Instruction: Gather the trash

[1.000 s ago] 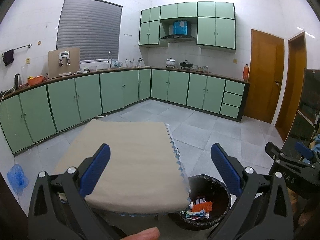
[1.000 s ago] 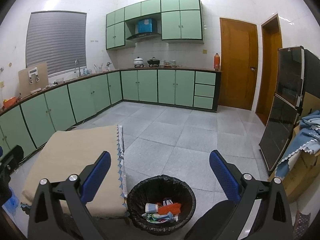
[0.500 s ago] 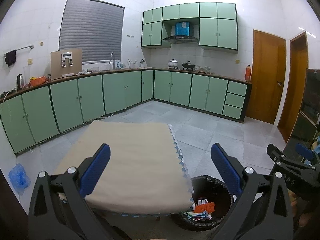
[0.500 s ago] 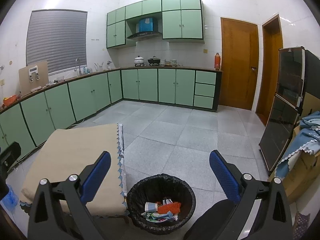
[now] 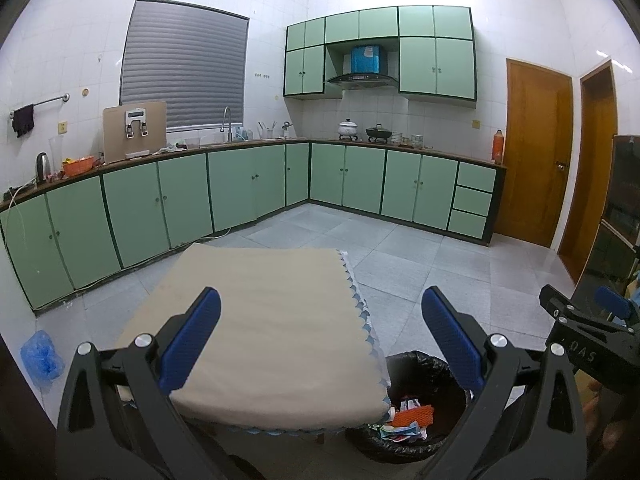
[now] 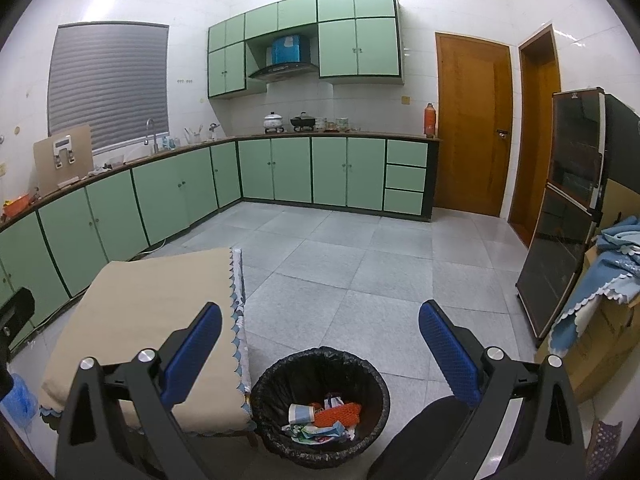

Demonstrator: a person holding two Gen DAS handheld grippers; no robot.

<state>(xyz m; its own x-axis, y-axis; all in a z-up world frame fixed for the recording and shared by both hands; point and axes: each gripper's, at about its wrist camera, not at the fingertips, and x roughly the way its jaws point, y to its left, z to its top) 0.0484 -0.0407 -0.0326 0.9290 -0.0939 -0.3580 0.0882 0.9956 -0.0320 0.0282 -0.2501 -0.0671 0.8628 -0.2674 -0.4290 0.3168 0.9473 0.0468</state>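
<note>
Trash [image 6: 320,420] lies bunched in the black-lined bin [image 6: 320,364] just beside the cloth-covered tabletop [image 5: 276,320], both grippers [image 5: 320,336] [image 6: 320,340] hovering with jaws spread and empty, so collecting looks finished unless more litter turns up.

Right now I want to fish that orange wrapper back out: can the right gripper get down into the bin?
Probably yes: the right gripper is open and empty, the bin lies open below it, and the orange wrapper lies on top.
</note>
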